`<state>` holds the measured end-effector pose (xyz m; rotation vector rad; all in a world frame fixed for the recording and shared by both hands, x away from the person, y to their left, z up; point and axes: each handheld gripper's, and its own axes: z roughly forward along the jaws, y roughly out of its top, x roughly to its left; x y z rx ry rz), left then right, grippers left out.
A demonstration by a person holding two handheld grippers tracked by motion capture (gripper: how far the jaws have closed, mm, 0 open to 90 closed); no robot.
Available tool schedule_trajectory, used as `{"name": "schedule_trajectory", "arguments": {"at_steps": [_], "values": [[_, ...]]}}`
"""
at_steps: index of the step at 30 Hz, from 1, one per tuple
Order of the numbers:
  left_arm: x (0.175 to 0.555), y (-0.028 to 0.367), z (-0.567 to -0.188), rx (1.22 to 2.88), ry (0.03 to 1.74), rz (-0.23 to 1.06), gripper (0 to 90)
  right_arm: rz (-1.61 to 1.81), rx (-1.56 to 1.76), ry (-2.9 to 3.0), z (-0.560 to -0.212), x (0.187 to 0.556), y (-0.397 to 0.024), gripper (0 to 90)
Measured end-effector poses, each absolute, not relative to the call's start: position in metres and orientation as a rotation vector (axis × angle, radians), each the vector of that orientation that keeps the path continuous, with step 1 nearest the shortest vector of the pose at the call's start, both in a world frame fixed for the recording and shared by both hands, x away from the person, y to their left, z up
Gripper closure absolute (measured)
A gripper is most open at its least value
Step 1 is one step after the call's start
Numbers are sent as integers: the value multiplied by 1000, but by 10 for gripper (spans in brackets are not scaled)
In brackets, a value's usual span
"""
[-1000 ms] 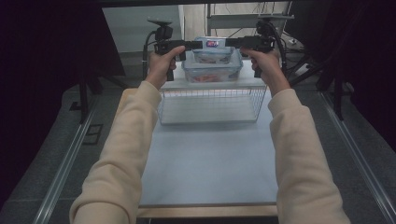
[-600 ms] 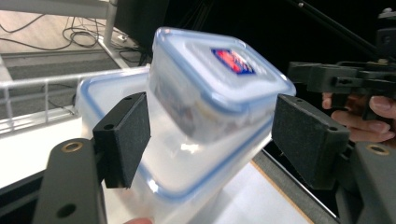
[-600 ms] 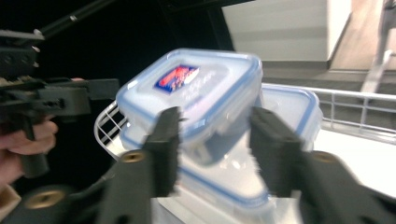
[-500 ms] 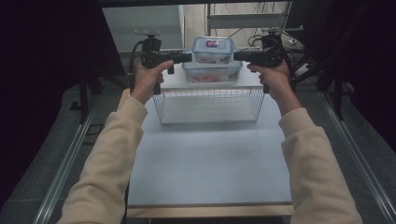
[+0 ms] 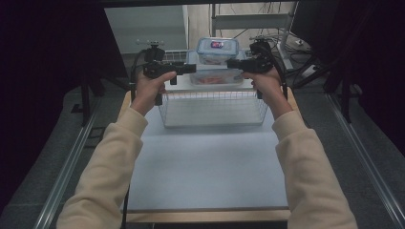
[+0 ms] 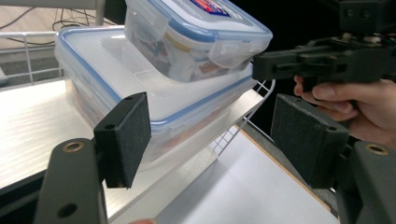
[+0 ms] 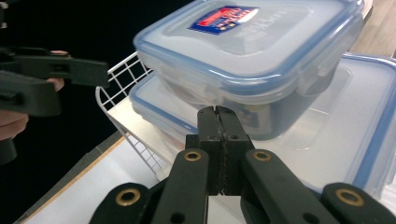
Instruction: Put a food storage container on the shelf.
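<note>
A small clear container with a blue-rimmed lid (image 5: 218, 49) is stacked on a larger flat container (image 5: 213, 76), which rests on a white shelf over a wire rack (image 5: 212, 109). My left gripper (image 5: 191, 69) is level at the stack's left, open, its pads (image 6: 126, 133) apart with the large container's (image 6: 140, 70) corner just beyond them. My right gripper (image 5: 231, 63) points in from the stack's right. Its jaws have just been closing and its pads (image 7: 218, 140) meet with nothing between them, close in front of the small container (image 7: 261, 46).
The white tabletop (image 5: 210, 162) stretches from the rack toward the person. Metal rails run along both sides on the floor. Cables, a table leg and dark stands sit behind the rack. Each gripper view shows the other gripper (image 6: 327, 60) (image 7: 46, 79) across the stack.
Both grippers have spread apart from in front of the small container and sunk to the stack's sides. The right gripper's jaws have closed.
</note>
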<state>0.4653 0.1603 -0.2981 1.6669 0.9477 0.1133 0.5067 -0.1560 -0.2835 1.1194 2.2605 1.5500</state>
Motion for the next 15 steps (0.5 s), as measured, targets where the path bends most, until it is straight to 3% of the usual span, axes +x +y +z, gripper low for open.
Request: {"name": "schedule_trajectory", "arguments": {"at_steps": [15], "values": [[467, 161, -304, 1676, 957, 102, 284, 1576, 1150, 2243, -289, 516, -157, 900]]}}
